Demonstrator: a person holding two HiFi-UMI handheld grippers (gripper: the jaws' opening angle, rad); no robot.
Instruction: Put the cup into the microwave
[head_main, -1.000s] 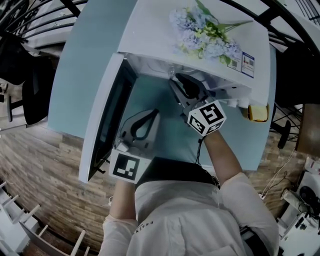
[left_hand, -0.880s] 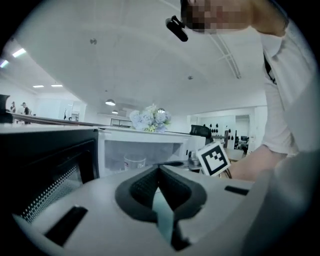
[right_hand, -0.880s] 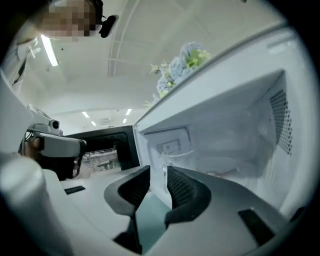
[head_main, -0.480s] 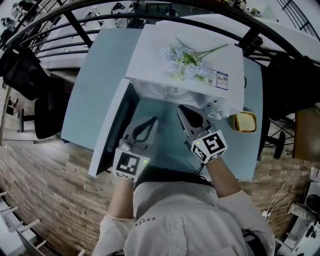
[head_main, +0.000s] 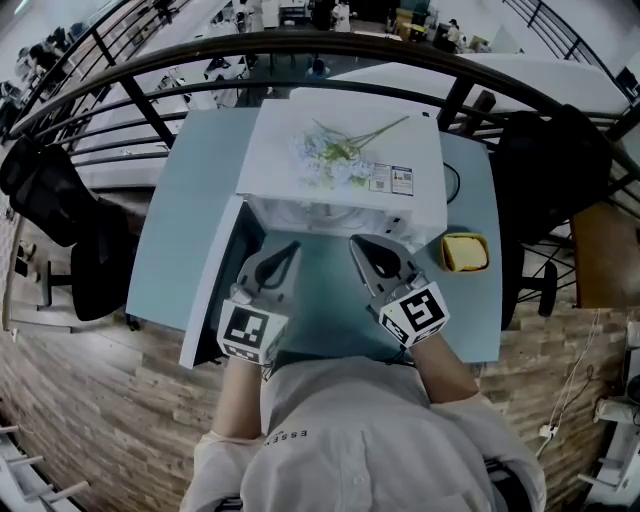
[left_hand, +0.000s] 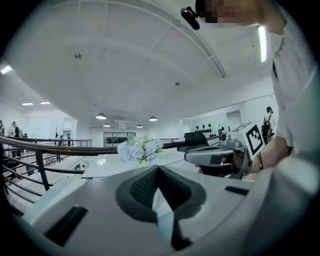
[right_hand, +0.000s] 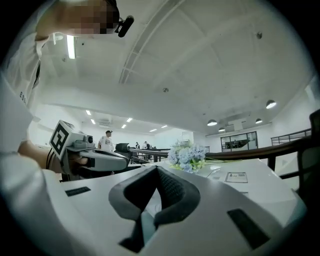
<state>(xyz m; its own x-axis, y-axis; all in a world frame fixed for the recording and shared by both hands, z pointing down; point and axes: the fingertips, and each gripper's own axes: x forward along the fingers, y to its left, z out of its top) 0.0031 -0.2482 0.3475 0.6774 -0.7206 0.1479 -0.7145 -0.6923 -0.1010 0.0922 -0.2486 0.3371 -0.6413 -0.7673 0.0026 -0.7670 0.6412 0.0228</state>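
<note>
A white microwave (head_main: 400, 205) stands on the light blue table (head_main: 190, 200) with its door (head_main: 208, 290) swung open to the left. No cup shows in any view, and the oven's inside is hidden from above. My left gripper (head_main: 291, 246) is shut and empty in front of the opening, by the door. My right gripper (head_main: 354, 240) is also shut and empty, just outside the opening's right half. In the left gripper view the jaws (left_hand: 159, 170) meet, and the right gripper (left_hand: 220, 155) shows beside them. The right gripper view shows its jaws (right_hand: 156, 170) closed too.
A bunch of pale blue artificial flowers (head_main: 328, 155) lies on the microwave's top. A yellow object (head_main: 463, 252) sits on the table right of the microwave. Black railing (head_main: 300, 45) curves behind the table, and dark office chairs (head_main: 60, 200) stand at both sides.
My right gripper has drawn back out of the microwave opening toward me. The left gripper has stayed near the door. The head camera has risen, so more of the table shows.
</note>
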